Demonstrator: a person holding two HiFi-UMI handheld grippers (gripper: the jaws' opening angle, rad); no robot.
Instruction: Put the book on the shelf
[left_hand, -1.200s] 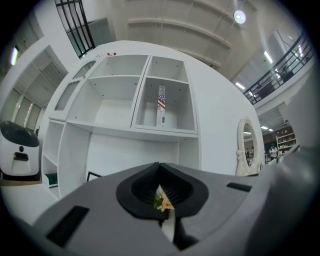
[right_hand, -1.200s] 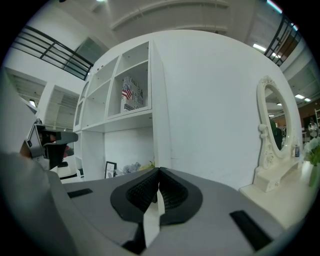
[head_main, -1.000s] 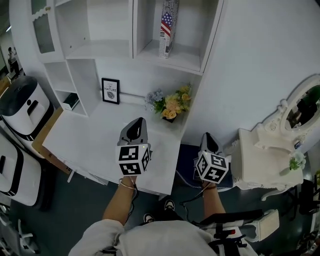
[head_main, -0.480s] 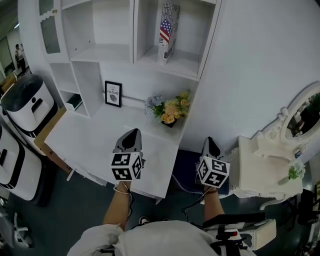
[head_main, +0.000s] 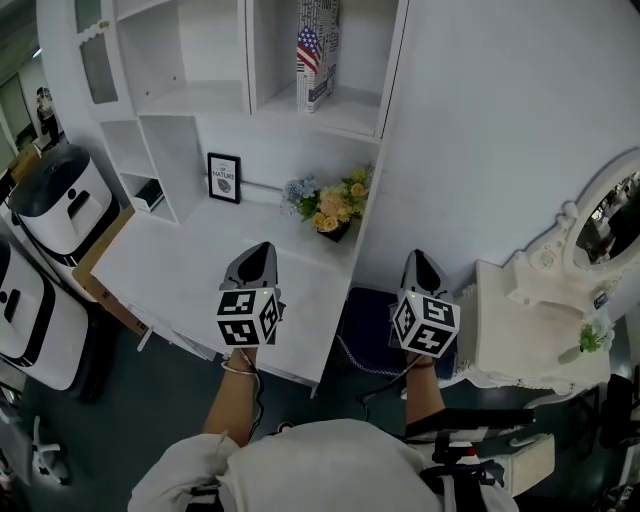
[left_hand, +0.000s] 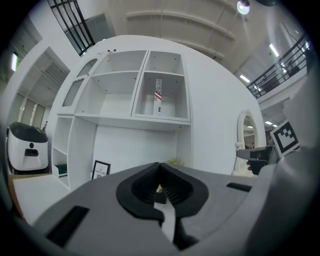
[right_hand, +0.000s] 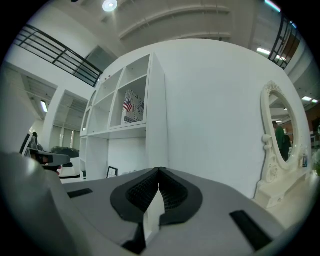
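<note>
A flat white worktop (head_main: 180, 270) sits under a tall white open-fronted shelf unit (head_main: 250, 60) against a plain white wall. The flag-printed book (head_main: 312, 50) stands upright in the unit's right-hand compartment, long axis vertical, narrow edge facing out. Both forearms reach level toward the unit. The left tongs (head_main: 257, 250) and right tongs (head_main: 417, 258) are closed on nothing.

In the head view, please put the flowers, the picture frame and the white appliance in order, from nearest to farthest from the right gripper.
1. flowers: on the desk, just left of the right gripper.
2. picture frame: farther left, standing at the back of the desk.
3. white appliance: farthest, beyond the desk's left end.
</note>
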